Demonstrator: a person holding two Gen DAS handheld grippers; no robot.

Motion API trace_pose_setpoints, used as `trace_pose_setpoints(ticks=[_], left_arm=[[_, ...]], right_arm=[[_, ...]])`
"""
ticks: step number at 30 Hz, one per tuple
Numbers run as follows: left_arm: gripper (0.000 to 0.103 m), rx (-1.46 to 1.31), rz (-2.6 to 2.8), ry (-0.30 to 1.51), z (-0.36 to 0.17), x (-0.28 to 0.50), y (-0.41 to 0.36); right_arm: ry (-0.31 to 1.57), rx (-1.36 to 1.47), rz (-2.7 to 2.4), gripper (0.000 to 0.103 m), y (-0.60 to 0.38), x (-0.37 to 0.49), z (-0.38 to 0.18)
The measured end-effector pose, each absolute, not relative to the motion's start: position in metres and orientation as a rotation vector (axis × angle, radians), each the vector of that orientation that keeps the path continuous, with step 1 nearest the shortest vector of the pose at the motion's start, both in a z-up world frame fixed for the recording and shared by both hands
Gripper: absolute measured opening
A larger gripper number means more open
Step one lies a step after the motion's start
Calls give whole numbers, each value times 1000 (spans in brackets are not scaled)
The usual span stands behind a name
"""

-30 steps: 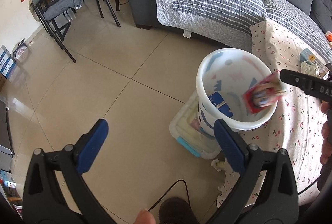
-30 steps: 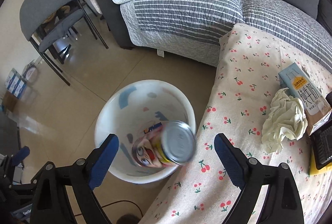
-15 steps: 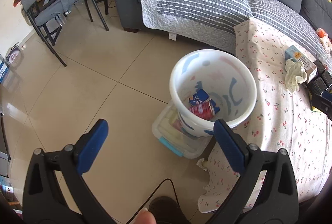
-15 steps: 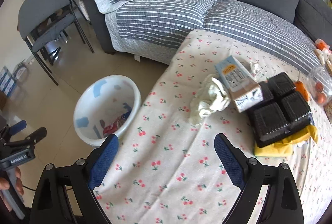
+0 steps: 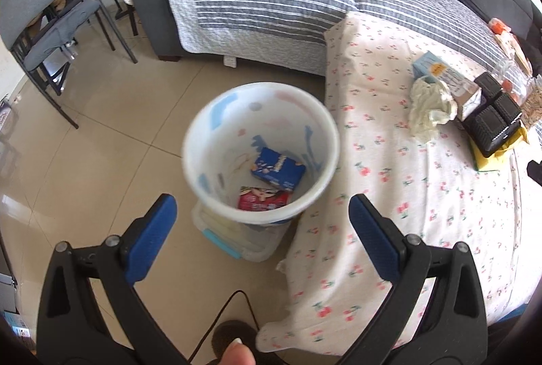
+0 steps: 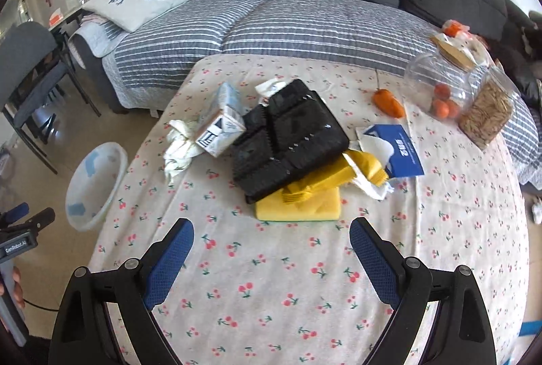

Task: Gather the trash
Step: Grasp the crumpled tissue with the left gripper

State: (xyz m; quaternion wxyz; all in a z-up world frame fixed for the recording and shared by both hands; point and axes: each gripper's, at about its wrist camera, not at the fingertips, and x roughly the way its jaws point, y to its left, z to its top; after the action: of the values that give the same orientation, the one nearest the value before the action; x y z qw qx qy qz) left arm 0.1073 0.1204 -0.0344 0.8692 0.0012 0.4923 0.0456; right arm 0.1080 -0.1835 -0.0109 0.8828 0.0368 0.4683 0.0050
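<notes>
A white trash bin (image 5: 203, 141) stands on the floor beside the table; a red can (image 5: 262, 197) and a blue packet (image 5: 277, 168) lie in it. The bin also shows in the right wrist view (image 6: 91, 185). My left gripper (image 5: 262, 243) is open and empty, hovering above the bin's near rim. My right gripper (image 6: 271, 260) is open and empty above the cherry-print tablecloth (image 6: 271, 290). On the table lie a crumpled tissue (image 6: 179, 150), a milk carton (image 6: 222, 124), a black plastic tray (image 6: 291, 138), a yellow sponge (image 6: 305, 202) and a blue paper packet (image 6: 396, 150).
Two glass jars (image 6: 440, 87) and an orange pepper (image 6: 388, 102) stand at the table's far right. A grey sofa with a striped blanket (image 6: 271, 23) runs behind the table. A grey chair (image 5: 50, 23) stands far left. A clear lidded box (image 5: 244, 243) sits under the bin.
The can left my right gripper and dropped into the bin. My right gripper swung right over the table toward the trash pile. My left gripper turned right, closer to the bin.
</notes>
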Motion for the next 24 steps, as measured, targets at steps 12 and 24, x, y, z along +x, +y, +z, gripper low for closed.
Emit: trace_pose_setpoints(ticks=[12, 24], left_arm=[[101, -26, -65, 1051, -44, 154, 29], [87, -281, -203, 1022, -65, 198, -6]], right_arm=[[1010, 186, -60, 95, -256, 107, -21], [1039, 218, -114, 95, -299, 106, -31]])
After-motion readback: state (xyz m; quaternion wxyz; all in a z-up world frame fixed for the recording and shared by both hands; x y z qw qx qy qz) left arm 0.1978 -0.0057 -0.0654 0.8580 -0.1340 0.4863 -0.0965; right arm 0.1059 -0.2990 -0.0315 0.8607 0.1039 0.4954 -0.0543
